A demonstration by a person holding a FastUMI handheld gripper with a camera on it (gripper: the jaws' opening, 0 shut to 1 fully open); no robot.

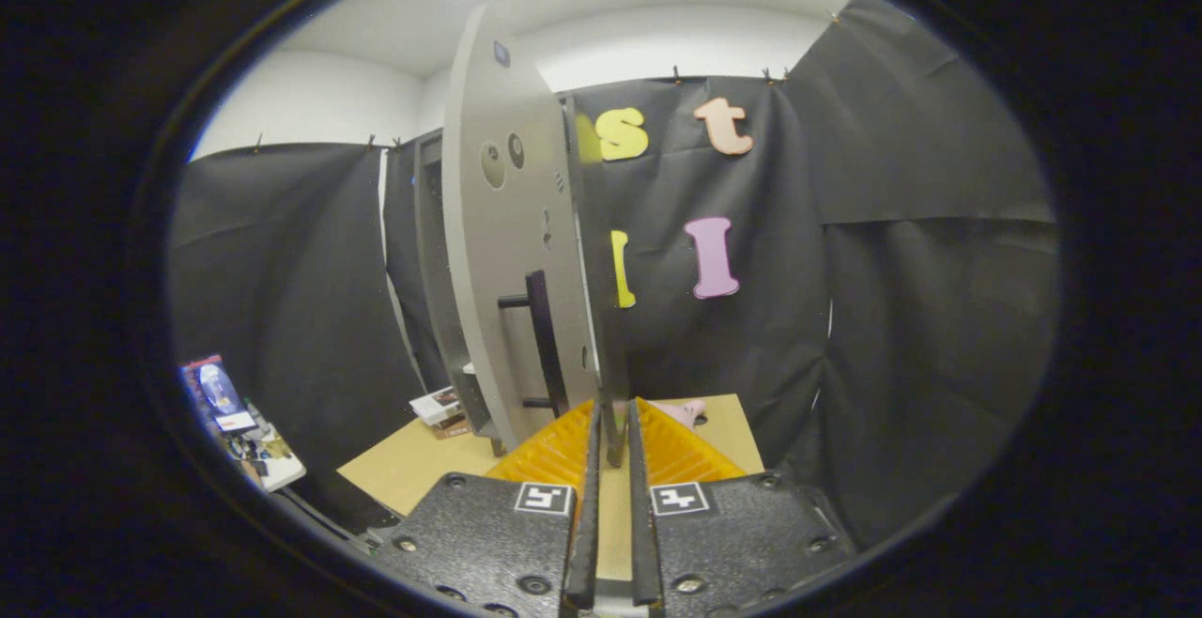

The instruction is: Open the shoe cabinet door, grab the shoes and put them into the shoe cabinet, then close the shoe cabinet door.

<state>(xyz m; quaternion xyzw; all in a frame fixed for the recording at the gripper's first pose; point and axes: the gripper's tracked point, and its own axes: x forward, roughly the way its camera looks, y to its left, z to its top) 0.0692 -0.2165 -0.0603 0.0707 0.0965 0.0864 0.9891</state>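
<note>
The grey shoe cabinet door (pixel 512 252) stands swung open, seen almost edge-on, with a dark bar handle (pixel 543 341) on its face. My gripper (pixel 615 407) is shut on the door's free edge low down, and that thin edge sits between my two fingers. Left of the door, the cabinet body (pixel 430 261) shows a dark opening. A pink shoe (pixel 684 409) lies on the wooden table (pixel 423 468) just beyond my right finger, partly hidden by it.
A small stack of boxes (pixel 439 409) sits on the table at the cabinet's foot. A side shelf (pixel 239 430) with clutter stands further left, off the table. Black cloth walls close in the booth behind and to the right.
</note>
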